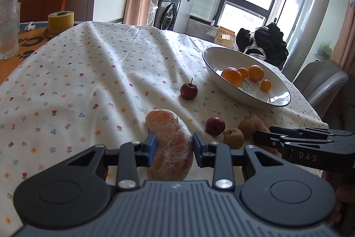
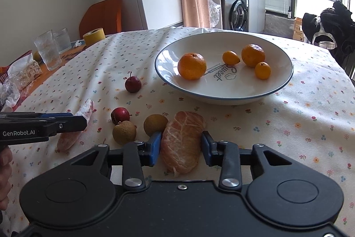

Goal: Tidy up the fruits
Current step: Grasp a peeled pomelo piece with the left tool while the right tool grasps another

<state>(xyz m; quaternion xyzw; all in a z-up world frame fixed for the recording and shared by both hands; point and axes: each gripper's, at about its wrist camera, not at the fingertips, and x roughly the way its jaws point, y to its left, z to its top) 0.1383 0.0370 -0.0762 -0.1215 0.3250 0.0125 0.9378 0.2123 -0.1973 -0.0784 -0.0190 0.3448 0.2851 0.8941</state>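
**Two peeled citrus pieces framed, bowl waiting**

My left gripper [image 1: 174,146] straddles a peeled citrus piece [image 1: 169,143] lying on the floral tablecloth [image 1: 77,81]; its blue pads [image 1: 152,146] sit close on either side, the left pad touching the flesh, the right one at its edge, so I cannot tell whether the pinch has taken hold; my right gripper [image 2: 180,146] frames a second peeled piece [image 2: 183,139] the same way, left pad against it, a small gap showing at the right pad, so I read it as spread around the fruit and not gripping yet.

Both pieces look soft, wet and membrane-thin; I judge they will bruise or split under a hard squeeze and may slide on the pads; I would take each across its thick middle, gently, and lift level.

Just beyond lie two brown round fruits [image 2: 137,129] and a small red fruit [image 2: 120,116] close together; a second red one with a stem [image 2: 133,84] sits apart, nearer the bowl [image 2: 224,97]; the bowl holds four orange citrus [image 2: 192,66] and has room left.

At the far left edge stand drinking glasses [image 2: 47,50] and a yellow tape roll [image 2: 94,36], well clear.
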